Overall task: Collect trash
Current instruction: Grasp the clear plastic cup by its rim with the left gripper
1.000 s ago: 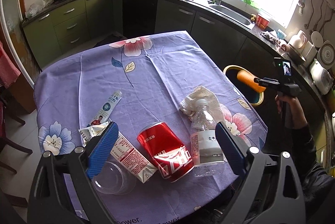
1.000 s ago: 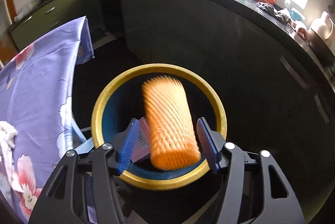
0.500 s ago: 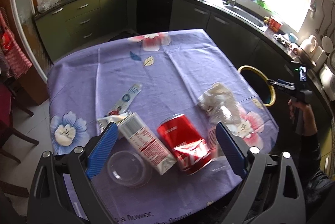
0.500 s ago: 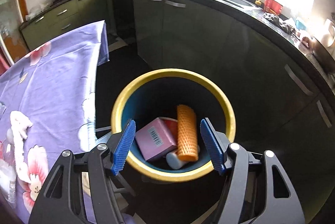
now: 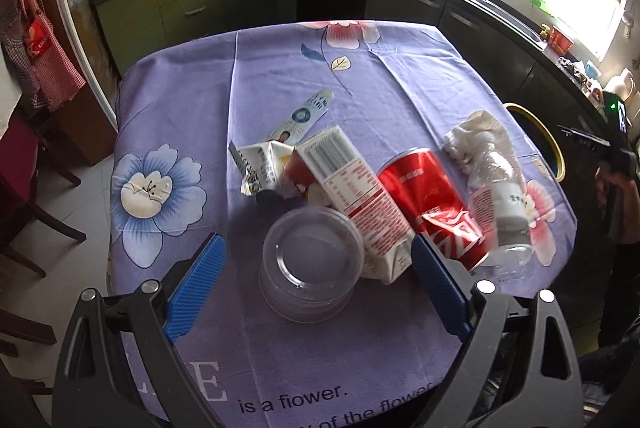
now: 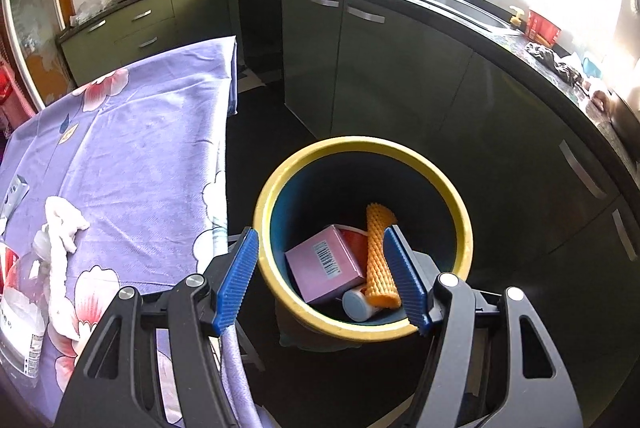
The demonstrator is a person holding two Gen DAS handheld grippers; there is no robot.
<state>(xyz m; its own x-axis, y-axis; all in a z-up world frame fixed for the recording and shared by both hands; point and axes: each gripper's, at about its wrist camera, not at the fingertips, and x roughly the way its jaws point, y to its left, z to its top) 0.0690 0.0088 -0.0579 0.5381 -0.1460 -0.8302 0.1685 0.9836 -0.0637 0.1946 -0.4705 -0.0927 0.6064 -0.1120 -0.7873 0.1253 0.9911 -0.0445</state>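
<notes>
My left gripper (image 5: 316,286) is open above the near table edge, just over a clear plastic cup (image 5: 312,262). Beside the cup lie a red-and-white carton (image 5: 352,200), a crushed red can (image 5: 436,204), a clear bottle (image 5: 500,200), a white tissue (image 5: 476,132), a crumpled wrapper (image 5: 260,164) and a tube (image 5: 308,114). My right gripper (image 6: 322,278) is open and empty above the yellow-rimmed bin (image 6: 460,220). In the bin lie an orange foam net (image 6: 378,256), a pink box (image 6: 324,262) and a small white bottle (image 6: 358,304).
The table has a purple flowered cloth (image 5: 280,76). The bin's rim (image 5: 540,136) stands on the floor off the table's right edge, in front of dark cabinets (image 6: 400,68). A chair (image 5: 24,180) stands at the left.
The orange foam net left my right gripper and dropped into the bin; the right gripper rose. My left gripper shifted left along the table toward the clear cup.
</notes>
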